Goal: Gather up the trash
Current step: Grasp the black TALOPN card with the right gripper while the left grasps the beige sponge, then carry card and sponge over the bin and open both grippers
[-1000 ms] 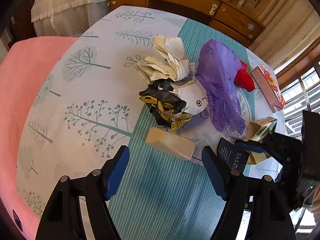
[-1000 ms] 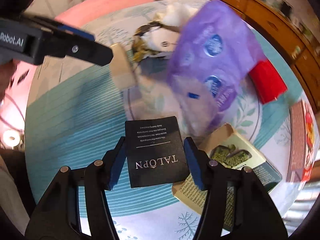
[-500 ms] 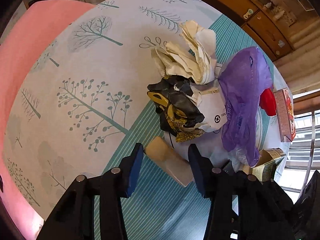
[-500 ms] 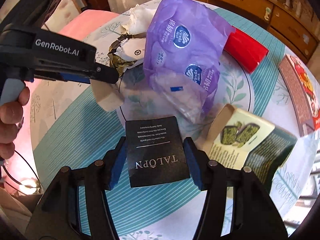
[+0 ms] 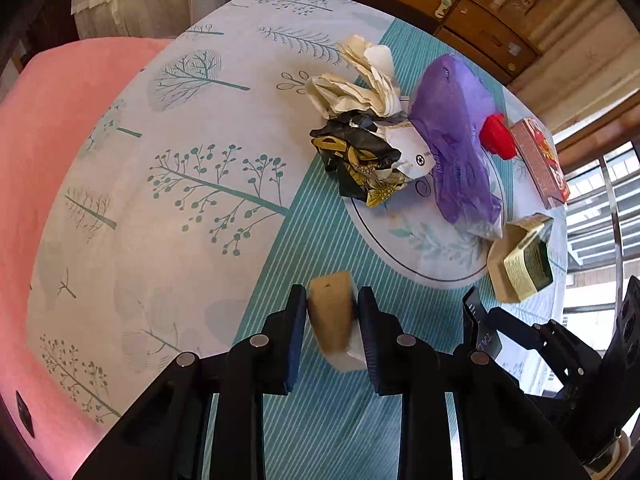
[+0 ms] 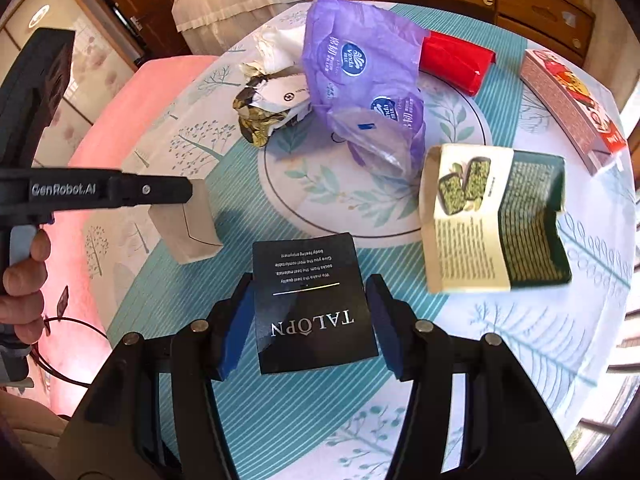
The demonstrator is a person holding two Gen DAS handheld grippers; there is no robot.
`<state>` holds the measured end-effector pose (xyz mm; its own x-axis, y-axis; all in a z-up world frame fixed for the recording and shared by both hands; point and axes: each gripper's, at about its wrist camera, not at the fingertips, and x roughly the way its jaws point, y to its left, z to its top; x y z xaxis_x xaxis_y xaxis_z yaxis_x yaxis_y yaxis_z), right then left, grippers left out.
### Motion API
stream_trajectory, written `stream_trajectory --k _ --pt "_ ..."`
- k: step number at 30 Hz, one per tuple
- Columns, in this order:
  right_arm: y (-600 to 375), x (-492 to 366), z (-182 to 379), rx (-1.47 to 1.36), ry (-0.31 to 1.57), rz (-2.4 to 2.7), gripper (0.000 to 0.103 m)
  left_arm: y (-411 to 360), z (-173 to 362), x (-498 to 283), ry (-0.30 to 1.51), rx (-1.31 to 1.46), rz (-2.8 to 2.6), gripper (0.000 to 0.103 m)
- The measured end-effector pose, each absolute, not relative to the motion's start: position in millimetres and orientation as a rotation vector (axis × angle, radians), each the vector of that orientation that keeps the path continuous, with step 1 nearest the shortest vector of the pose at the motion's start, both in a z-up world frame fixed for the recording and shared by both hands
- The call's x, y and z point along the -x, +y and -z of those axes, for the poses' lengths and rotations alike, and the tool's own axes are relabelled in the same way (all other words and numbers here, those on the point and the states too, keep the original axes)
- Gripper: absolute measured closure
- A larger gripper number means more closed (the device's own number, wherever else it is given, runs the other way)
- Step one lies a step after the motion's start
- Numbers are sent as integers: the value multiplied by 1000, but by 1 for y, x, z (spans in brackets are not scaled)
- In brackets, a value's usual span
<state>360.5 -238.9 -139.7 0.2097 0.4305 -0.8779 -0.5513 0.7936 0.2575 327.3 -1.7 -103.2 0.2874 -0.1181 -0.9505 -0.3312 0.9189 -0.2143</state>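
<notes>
Left gripper (image 5: 332, 316) is clamped on the small tan box (image 5: 331, 312), lifted clear of the striped tablecloth (image 5: 328, 432). Right gripper (image 6: 310, 316) pinches the black card (image 6: 312, 304) between its blue pads. Further back on the table sit the purple bag (image 6: 360, 76), crumpled paper (image 5: 360, 88), the black-and-gold wrapper (image 5: 356, 160), the open green carton (image 6: 496, 220) and the red packet (image 6: 456, 62).

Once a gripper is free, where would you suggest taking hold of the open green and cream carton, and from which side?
Grip the green and cream carton across its cream printed panel and the wall behind it, near the open end. It lies on its side on the table, with nothing lying against its near side, so I would come in low from there. The purple bag crowds its far corner.
</notes>
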Motion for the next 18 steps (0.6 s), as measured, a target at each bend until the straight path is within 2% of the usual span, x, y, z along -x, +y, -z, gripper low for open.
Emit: stream_trajectory --k 10,18 --pt "-215 -264 91 18 1109 -536 51 17 44 -246 1182 242 65 78" --pt "-188 -154 77 -89 1068 -364 51 31 9 -156 1102 118 274 78"
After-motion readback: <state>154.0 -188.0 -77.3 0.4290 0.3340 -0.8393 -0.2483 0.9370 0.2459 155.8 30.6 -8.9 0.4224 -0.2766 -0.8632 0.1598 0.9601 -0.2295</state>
